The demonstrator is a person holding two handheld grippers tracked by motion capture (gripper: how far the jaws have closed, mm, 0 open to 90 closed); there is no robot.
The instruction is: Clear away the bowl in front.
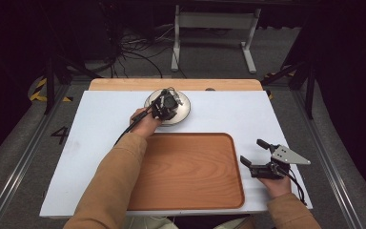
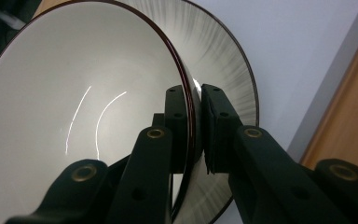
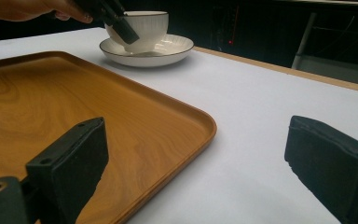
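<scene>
At the far middle of the white table (image 1: 100, 124), the left gripper (image 2: 195, 126) has its jaws clamped on the near wall of a white bowl (image 2: 84, 107), one pad inside and one outside the dark rim, while the bowl sits on a ribbed plate (image 3: 168, 51) just beyond the wooden tray (image 1: 190, 167). The right gripper (image 1: 255, 153) rests with its jaws spread wide and nothing between them, beside the tray's right edge. With so thin a pinch on a smooth glazed rim, the bowl could swing, slip free or drag the plate when lifted; the only writing I can read is a dark "4" on the floor (image 1: 59, 135).
</scene>
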